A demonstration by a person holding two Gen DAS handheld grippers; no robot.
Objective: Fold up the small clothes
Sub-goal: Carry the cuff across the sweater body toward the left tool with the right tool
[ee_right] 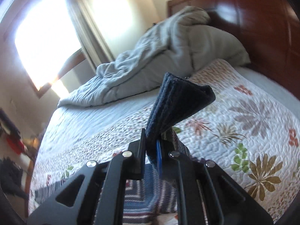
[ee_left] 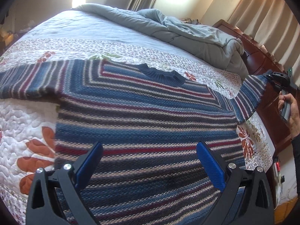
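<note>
1. the striped sweater point(ee_left: 142, 116) is laid out flat on the floral quilt point(ee_left: 28, 123), neck toward the rumpled grey comforter point(ee_left: 187, 30), body spread wide and smooth. so the laying-out part looks done.
2. left gripper point(ee_left: 149, 161) hovers over the lower body of the sweater with its blue pads wide apart, nothing between them. not doing any work yet afaict.
3. right gripper point(ee_right: 151, 150) is clamped down on the dark ribbed cuff point(ee_right: 178, 101) of the right sleeve point(ee_left: 251, 97). from the left wrist view that sleeve is lifted off the bed out by the wooden headboard point(ee_left: 262, 60), held up in the air.
4. the other sleeve point(ee_left: 26, 82) lies straight out to the side, untouched.
5. my read: the first fold is only just starting. the lifted sleeve isn't laid across the body yet, then there's the other sleeve and folding the body up. most of the job is left.
</note>
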